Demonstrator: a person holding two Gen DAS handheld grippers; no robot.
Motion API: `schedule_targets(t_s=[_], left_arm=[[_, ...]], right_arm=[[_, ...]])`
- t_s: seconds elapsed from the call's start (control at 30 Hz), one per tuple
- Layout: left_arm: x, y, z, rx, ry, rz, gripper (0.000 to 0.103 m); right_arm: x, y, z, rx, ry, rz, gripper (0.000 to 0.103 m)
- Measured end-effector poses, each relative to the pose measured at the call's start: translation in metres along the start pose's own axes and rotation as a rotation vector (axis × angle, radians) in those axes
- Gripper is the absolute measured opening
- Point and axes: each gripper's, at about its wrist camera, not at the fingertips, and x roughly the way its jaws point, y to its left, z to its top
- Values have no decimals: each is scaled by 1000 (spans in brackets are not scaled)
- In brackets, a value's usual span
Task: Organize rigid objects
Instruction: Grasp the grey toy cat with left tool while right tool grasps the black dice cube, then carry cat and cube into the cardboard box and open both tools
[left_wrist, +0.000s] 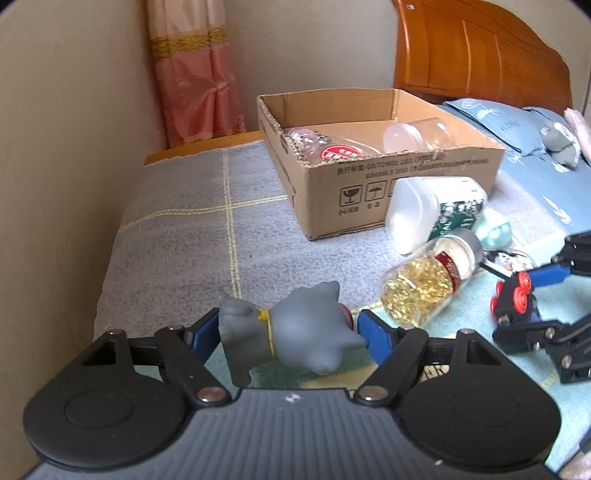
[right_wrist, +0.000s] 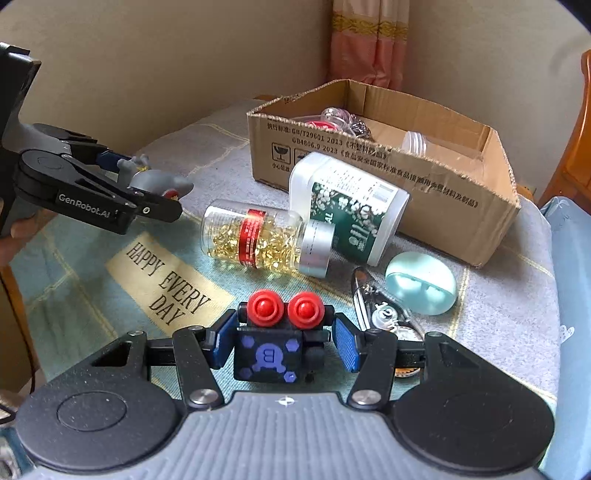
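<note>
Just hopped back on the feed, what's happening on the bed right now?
A person is sorting small items into the cardboard box. The left gripper has the grey cat figurine between its fingers, and the right gripper is closed on the black toy train with red wheels. Still lying outside the box are the capsule bottle, the white and green jar, the mint case and a correction tape. Some clear containers are already inside the box.
</note>
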Motion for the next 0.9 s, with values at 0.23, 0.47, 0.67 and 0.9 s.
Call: schedule_targets(t_s=[0.23, 0.47, 0.67, 0.9], left_arm=[[-24, -6, 17, 56, -4, -39, 78], [-41, -14, 52, 95, -42, -83, 78], [-38, -31, 98, 141, -86, -122, 78], [-4, -44, 155, 160, -90, -140, 78]], right_arm=[[-21, -10, 10, -37, -6, 11, 60], [-48, -29, 26, -29, -60, 9, 60], [-57, -52, 56, -47, -114, -39, 60], [-49, -89, 101, -5, -130, -53, 60]])
